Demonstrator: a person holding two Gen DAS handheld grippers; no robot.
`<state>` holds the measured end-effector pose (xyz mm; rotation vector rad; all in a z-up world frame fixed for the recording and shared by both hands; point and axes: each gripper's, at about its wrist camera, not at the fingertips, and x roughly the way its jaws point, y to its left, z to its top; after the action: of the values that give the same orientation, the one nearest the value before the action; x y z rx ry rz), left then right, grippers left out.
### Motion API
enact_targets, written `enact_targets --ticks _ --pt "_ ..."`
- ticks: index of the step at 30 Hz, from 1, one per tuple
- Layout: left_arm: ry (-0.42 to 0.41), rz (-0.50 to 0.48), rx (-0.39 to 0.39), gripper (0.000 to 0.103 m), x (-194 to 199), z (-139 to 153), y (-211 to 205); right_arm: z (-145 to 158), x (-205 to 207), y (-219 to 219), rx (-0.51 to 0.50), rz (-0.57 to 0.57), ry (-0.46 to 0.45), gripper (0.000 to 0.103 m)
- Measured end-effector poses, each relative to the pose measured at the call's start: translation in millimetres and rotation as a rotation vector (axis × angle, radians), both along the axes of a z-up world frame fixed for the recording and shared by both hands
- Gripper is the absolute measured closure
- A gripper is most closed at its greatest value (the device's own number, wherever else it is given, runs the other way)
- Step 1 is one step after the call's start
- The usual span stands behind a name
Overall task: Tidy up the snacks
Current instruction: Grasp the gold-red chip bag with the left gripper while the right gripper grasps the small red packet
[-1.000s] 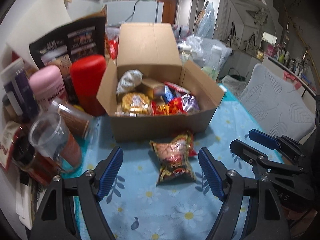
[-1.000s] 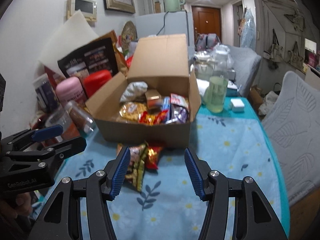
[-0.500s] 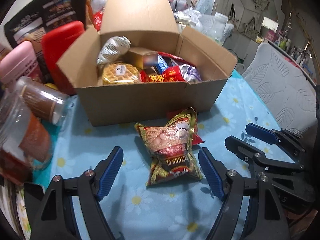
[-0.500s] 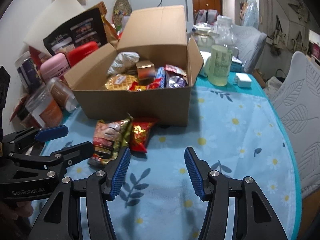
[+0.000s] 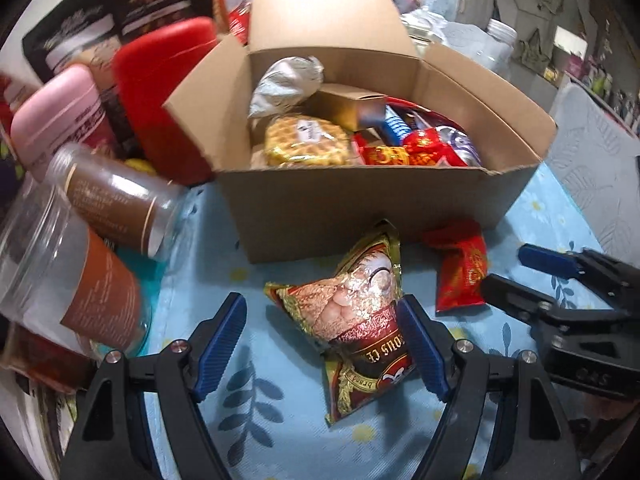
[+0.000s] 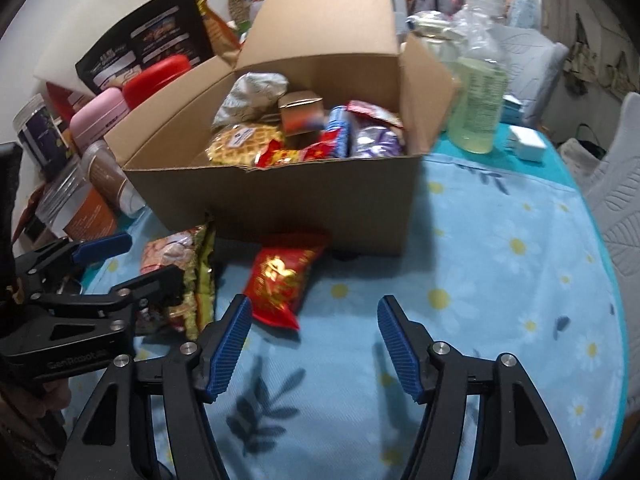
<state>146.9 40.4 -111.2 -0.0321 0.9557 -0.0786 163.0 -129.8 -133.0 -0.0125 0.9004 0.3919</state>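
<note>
A gold snack bag lies on the blue daisy tablecloth in front of an open cardboard box full of snacks. My left gripper is open and low over the cloth. The bag sits between its fingers, close against the right one, with a wide gap on the left. A small red packet lies beside the bag, against the box front. My right gripper is just short of that packet, its jaws opening with nothing between them. Each gripper shows in the other's view: the right gripper, the left gripper.
Clear jars, a pink canister and a red canister crowd the table left of the box. A bottle of green liquid and a white charger stand behind right. A white quilted chair borders the table's right edge.
Both grippers have come down and forward toward the packets. The left one now straddles the gold bag. The right jaws stand wider than before.
</note>
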Motion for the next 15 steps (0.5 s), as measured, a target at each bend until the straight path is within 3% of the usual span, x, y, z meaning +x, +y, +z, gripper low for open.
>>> enact_targets --ticks 5,9,13,15 --pt "0.041 0.001 -0.1 0.025 2 -9 9 -9 16 18 0.007 0.021 0.029 0.037" --pt "0.078 -0.014 -0.126 0.025 6 -19 4 -19 24 23 0.004 0.014 0.059 0.038" --pt "0.082 -0.021 -0.144 0.025 4 -24 1 -20 22 21 0.005 0.011 0.047 0.056" --pt "0.066 -0.048 -0.125 0.035 1 -23 -4 -20 19 18 0.013 0.006 0.052 0.062"
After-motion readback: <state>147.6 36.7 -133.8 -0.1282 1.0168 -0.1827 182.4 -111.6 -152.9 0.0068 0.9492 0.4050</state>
